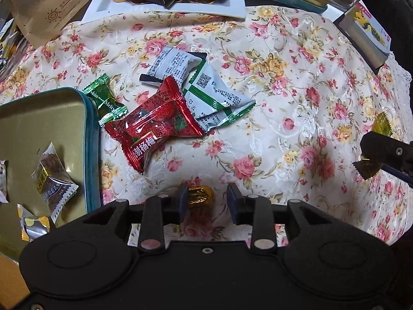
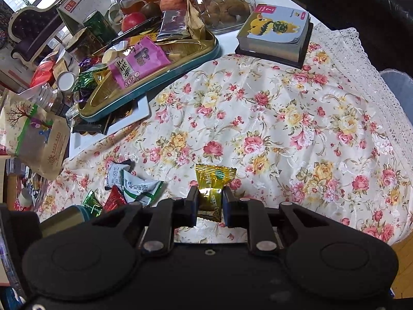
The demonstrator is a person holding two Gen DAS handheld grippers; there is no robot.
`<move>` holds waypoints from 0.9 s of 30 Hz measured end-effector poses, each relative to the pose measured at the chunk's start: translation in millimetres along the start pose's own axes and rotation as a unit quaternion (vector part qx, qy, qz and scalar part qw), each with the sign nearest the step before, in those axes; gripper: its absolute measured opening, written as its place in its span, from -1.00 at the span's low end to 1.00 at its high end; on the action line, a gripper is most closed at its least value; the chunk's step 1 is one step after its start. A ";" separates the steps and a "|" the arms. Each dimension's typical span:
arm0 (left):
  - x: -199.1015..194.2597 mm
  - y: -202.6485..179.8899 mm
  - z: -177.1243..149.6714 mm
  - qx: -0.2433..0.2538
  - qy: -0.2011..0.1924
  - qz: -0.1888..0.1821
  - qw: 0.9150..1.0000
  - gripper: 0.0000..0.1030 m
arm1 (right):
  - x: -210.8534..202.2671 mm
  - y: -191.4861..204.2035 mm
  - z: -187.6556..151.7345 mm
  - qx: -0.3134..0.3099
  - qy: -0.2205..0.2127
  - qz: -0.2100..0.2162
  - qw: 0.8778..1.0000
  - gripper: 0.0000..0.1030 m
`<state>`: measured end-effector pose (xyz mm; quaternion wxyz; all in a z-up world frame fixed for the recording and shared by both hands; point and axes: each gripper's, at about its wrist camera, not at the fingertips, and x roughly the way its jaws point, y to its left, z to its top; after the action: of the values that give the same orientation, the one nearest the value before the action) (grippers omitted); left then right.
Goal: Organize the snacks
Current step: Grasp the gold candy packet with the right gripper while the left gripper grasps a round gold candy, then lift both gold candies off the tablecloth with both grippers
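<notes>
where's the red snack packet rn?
Left wrist view, left of centre: the red packet lies on the floral cloth, beside the tin, overlapping the green candy and white packets.

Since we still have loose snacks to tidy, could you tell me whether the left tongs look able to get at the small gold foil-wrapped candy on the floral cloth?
Probably yes: the left tongs stand open directly over the small gold foil-wrapped candy, which lies between the fingers with nothing covering it.
</notes>
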<state>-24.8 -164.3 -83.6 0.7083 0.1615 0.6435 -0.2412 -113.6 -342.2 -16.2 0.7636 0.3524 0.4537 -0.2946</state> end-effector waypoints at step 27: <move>26.6 -9.8 -2.4 -0.006 0.017 0.043 0.999 -0.08 | -3.4 -0.6 1.1 -0.001 -0.002 0.009 1.000 -0.60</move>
<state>-30.7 -174.7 -109.4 0.7081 0.1887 0.6490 -0.2043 -114.9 -343.0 -12.9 0.7676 0.3555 0.4490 -0.2878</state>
